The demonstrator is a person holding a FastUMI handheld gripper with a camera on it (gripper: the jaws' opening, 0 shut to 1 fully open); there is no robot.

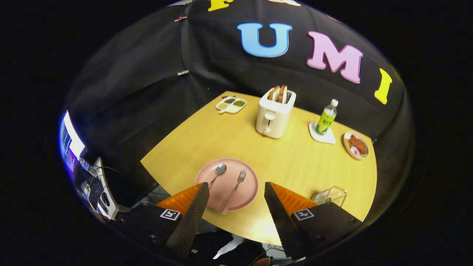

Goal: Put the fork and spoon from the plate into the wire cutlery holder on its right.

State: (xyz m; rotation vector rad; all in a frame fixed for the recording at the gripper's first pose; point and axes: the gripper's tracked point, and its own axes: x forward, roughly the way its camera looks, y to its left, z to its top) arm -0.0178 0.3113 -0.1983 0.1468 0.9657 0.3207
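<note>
Between your spread, empty gripper [236, 207] fingers, lower centre of frame, the pink plate [248, 192] carries spoon [218, 173] and fork [235, 190]; wire cutlery holder [331, 195] stands lower right.

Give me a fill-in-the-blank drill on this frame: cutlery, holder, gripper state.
1. The fork and spoon both lie on the pink ____.
2. The wire cutlery holder holds ____ utensils so far.
3. The gripper has its fingers ____, with nothing held between them.
4. Bread slices stick out of the white ____.

Missing words: plate; no; open; toaster
</note>
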